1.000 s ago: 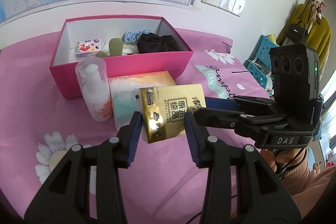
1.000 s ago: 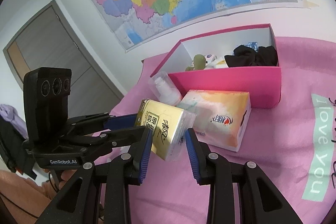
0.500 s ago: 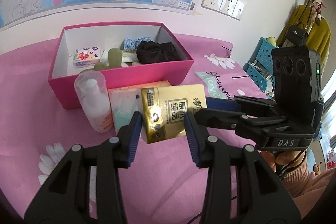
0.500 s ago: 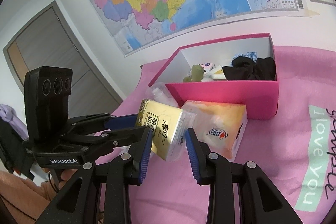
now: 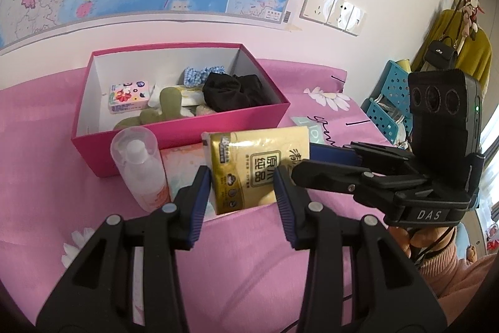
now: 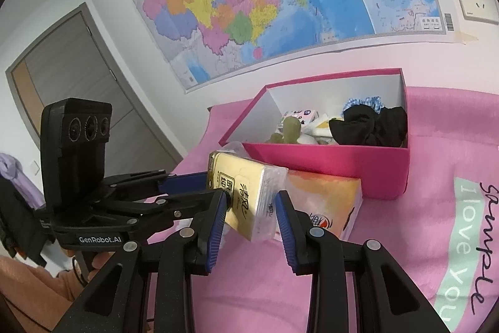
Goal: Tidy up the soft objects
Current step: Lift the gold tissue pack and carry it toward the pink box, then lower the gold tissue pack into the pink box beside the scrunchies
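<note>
Left wrist view: the left hand-held gripper (image 5: 243, 192) grasps the gold tissue pack (image 5: 255, 164) by its lower end, blue ribbed pads pressed against its glossy, crinkled film.
Right wrist view: the right hand-held gripper (image 6: 251, 213) grasps the same pack (image 6: 246, 192) at its clear-film end, so both hold it above the pink cloth (image 6: 389, 255).
Pack: a soft rectangular block, metallic gold wrapper with printed characters, tilted, near the front wall of the box.
Box: a pink cardboard box (image 5: 249, 120) with matte white inside walls, lid off (its contents lie loose).
Inside: a black scrunched fabric piece (image 5: 237, 92), a blue checked scrunchie (image 5: 199, 72), an olive plush cactus (image 5: 168, 102), a small floral tissue packet (image 5: 128, 97).
Beside box: a clear plastic pump bottle (image 5: 140, 167) standing upright, and an orange-and-white soft tissue pack (image 6: 327, 202) lying against the box front.
Surface: smooth pink fabric with daisy prints.
</note>
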The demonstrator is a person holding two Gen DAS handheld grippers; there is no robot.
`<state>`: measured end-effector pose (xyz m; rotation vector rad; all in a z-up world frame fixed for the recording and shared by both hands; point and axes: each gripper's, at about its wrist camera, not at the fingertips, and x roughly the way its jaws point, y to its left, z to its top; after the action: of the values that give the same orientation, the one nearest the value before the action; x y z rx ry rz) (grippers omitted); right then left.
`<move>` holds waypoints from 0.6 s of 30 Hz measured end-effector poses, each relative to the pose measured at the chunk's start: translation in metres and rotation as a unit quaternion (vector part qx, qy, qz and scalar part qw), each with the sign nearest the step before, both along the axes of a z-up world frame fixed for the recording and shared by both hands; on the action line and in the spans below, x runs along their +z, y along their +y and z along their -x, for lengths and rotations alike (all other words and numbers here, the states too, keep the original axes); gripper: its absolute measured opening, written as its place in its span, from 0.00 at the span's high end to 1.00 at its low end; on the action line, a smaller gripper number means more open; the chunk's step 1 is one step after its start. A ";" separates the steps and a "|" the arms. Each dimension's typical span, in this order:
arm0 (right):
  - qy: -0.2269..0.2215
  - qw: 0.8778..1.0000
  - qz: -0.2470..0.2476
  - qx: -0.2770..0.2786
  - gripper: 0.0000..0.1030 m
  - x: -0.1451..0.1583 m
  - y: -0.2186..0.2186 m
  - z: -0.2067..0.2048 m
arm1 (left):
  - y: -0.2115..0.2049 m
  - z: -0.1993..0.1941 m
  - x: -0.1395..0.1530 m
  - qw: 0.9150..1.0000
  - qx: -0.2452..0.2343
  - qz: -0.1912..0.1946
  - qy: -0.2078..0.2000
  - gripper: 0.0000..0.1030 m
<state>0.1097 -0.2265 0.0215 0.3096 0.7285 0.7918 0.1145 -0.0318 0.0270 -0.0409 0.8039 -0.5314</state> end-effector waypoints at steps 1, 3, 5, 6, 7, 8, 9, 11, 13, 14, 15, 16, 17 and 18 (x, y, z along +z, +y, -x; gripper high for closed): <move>-0.001 1.000 0.000 0.000 0.67 0.000 0.000 0.000 | 0.000 -0.001 0.000 1.000 0.000 0.000 0.000 0.58; -0.001 1.000 0.000 -0.001 0.67 0.000 -0.001 -0.001 | 0.000 -0.002 0.000 1.000 0.000 0.000 0.000 0.58; -0.002 1.000 0.000 0.000 0.67 0.001 -0.002 -0.002 | 0.000 -0.002 0.001 1.000 -0.001 0.000 -0.002 0.58; -0.002 1.000 0.000 0.000 0.67 0.002 -0.002 -0.002 | -0.001 -0.003 0.001 1.000 -0.001 0.000 -0.002 0.58; -0.003 1.000 0.000 -0.001 0.67 0.002 -0.002 -0.002 | -0.001 -0.004 0.002 1.000 -0.001 0.000 -0.002 0.58; -0.004 1.000 0.000 -0.001 0.67 0.003 -0.002 -0.003 | -0.001 -0.005 0.002 1.000 -0.001 0.001 -0.002 0.58; -0.005 1.000 -0.001 -0.001 0.67 0.004 -0.002 -0.004 | -0.001 -0.006 0.003 1.000 -0.002 0.001 -0.002 0.58; -0.005 1.000 -0.002 -0.002 0.67 0.005 -0.002 -0.005 | -0.001 -0.007 0.003 1.000 -0.001 0.001 -0.002 0.58; -0.006 1.000 -0.003 -0.002 0.67 0.005 -0.003 -0.006 | -0.001 -0.008 0.004 1.000 -0.001 0.001 -0.002 0.58; -0.007 1.000 -0.003 -0.002 0.67 0.006 -0.003 -0.006 | -0.001 -0.009 0.004 1.000 -0.001 0.001 -0.003 0.58; -0.007 1.000 -0.004 -0.002 0.67 0.006 -0.003 -0.007 | -0.001 -0.010 0.005 1.000 0.000 0.001 -0.002 0.58; -0.008 1.000 -0.004 -0.002 0.67 0.006 -0.003 -0.007 | -0.001 -0.010 0.005 1.000 -0.001 0.001 -0.003 0.58; -0.009 1.000 -0.005 -0.002 0.67 0.007 -0.004 -0.008 | -0.001 -0.011 0.005 1.000 -0.001 0.000 -0.004 0.58; -0.009 1.000 -0.005 -0.003 0.67 0.008 -0.004 -0.008 | -0.002 -0.012 0.005 1.000 0.000 0.000 -0.004 0.58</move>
<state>0.1181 -0.2303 0.0292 0.3138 0.7057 0.7922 0.1262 -0.0335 0.0324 -0.0376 0.7963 -0.5316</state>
